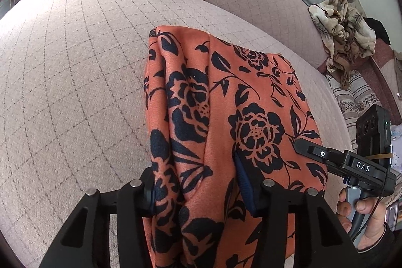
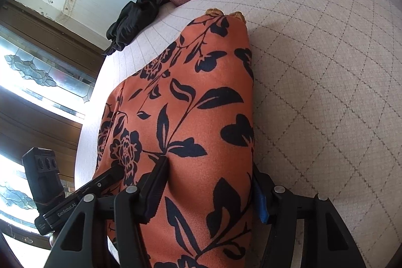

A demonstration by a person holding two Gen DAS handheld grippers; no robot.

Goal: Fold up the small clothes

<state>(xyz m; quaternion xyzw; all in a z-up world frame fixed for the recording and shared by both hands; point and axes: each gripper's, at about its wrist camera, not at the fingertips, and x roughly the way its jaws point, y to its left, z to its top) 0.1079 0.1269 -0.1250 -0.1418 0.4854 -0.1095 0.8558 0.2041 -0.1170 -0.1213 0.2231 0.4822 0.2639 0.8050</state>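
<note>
Because each gripper has a near corner of the orange flowered cloth (image 1: 226,102) bunched between its fingers, the cloth can be lifted and laid over itself. It lies on the pink checked sofa seat (image 1: 75,72), stretching away from both cameras. Half closed, the left gripper (image 1: 201,187) pinches one fold, and the right gripper (image 2: 208,192) squeezes another the same way, side by side so the edge stays straight

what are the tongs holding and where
Both tongs, left and right, pinch the orange floral garment at its near edge, side by side.
</note>
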